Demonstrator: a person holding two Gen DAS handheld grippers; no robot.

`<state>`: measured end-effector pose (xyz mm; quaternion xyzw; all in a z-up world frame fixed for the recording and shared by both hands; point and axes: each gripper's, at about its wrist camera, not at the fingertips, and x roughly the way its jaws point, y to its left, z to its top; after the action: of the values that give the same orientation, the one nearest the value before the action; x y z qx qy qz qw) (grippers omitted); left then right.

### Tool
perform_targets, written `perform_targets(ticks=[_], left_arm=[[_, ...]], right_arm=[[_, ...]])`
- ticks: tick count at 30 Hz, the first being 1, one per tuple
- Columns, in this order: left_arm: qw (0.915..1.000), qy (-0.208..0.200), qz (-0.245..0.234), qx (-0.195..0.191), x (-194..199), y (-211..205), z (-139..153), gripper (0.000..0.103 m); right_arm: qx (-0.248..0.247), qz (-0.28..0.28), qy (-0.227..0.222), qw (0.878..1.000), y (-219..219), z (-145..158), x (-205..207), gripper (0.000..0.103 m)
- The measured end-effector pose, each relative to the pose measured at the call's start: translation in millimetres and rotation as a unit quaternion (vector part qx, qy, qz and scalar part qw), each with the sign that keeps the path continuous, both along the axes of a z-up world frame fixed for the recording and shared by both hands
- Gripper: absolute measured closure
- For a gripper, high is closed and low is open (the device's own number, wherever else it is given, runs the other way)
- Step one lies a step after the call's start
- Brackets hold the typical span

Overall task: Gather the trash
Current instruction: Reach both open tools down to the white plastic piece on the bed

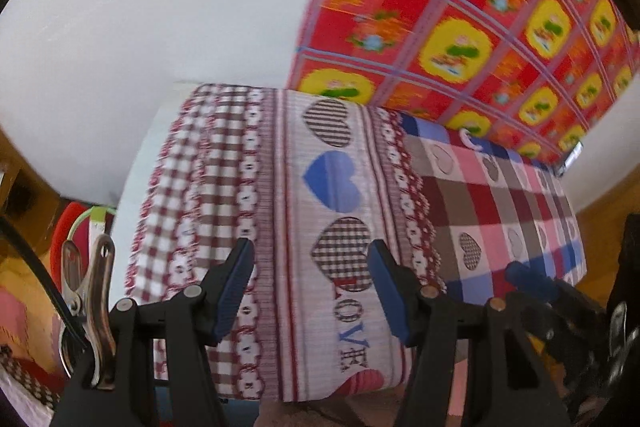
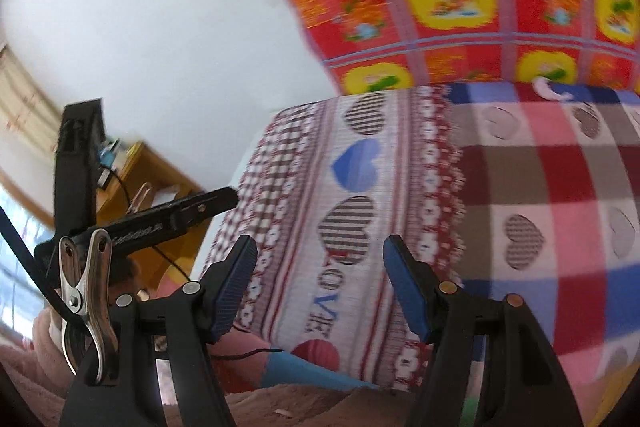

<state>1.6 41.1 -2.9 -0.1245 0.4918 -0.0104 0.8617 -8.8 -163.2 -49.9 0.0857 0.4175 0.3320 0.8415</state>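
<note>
Above a heart-patterned bedspread (image 1: 332, 187) by a white wall (image 1: 160, 27) — both tools (image 1: 312, 291) (image 2: 320, 287) agape, empty.

Small curled white scrap (image 1: 471, 141), blurred, lying on the plaid bedcover (image 1: 500, 211), near its far edge

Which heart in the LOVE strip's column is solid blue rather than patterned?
The middle heart, between the striped heart above and the checked heart by the LOVE lettering.

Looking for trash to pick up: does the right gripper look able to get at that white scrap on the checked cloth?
Probably yes. The right gripper is open and empty, and nothing stands between it and the white scrap, which lies exposed near the checked cloth's far edge.
</note>
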Motion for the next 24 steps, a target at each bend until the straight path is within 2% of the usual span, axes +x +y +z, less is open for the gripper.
perform_targets(ticks=[7,13,18,24], left_arm=[[0.9989,-0.002,-0.047,0.004,26,-48,1,0.042],[0.9979,0.001,-0.065,0.005,58,-95,-2,0.043],[0.9965,0.012,-0.083,0.007,92,-141,-11,0.053],[0.9955,0.024,-0.091,0.006,136,-195,-24,0.054]], right_arm=[[0.004,-0.059,-0.002,0.998,-48,0,20,0.035],[-0.007,-0.079,-0.003,0.997,-89,0,47,0.035],[-0.015,-0.089,0.000,0.996,-125,-3,76,0.035],[-0.023,-0.098,0.007,0.995,-172,-9,111,0.035]])
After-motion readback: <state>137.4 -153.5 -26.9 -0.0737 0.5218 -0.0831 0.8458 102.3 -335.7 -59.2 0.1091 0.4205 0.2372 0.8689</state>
